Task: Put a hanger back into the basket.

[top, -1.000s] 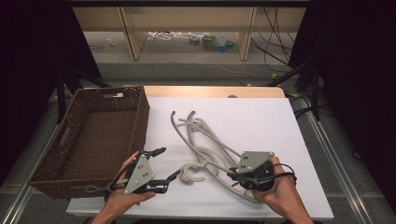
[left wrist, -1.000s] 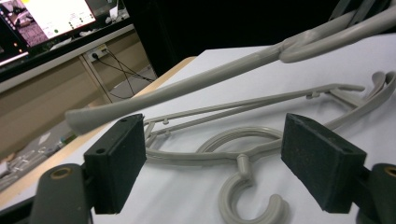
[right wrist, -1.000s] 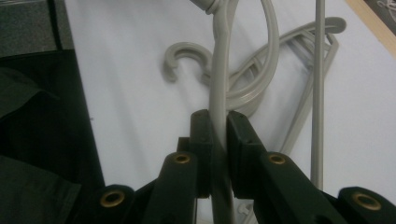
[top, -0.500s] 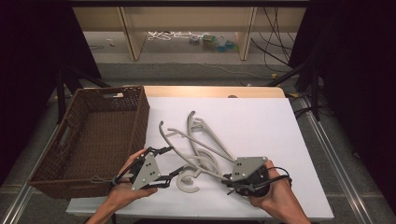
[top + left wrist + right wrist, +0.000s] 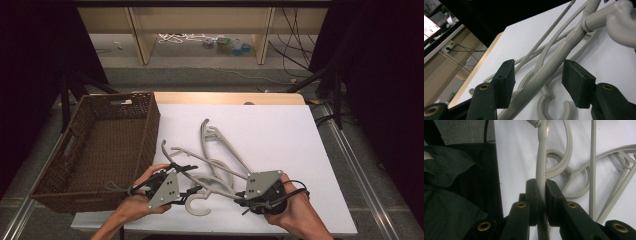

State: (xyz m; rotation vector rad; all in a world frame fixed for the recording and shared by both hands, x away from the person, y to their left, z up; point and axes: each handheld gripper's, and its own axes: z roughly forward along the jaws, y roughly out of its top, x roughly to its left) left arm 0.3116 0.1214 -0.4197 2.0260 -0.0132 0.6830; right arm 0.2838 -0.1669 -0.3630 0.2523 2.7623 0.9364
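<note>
Grey plastic hangers (image 5: 220, 165) — unmarked, unlabelled

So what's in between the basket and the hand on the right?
In the high view, between the wicker basket and the right gripper lie the left gripper and a tangle of grey plastic hangers on the white table.

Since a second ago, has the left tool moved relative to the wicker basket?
Yes. The left tool has shifted slightly rightward, away from the wicker basket, and its jaws have just been closing around a grey hanger arm.
</note>
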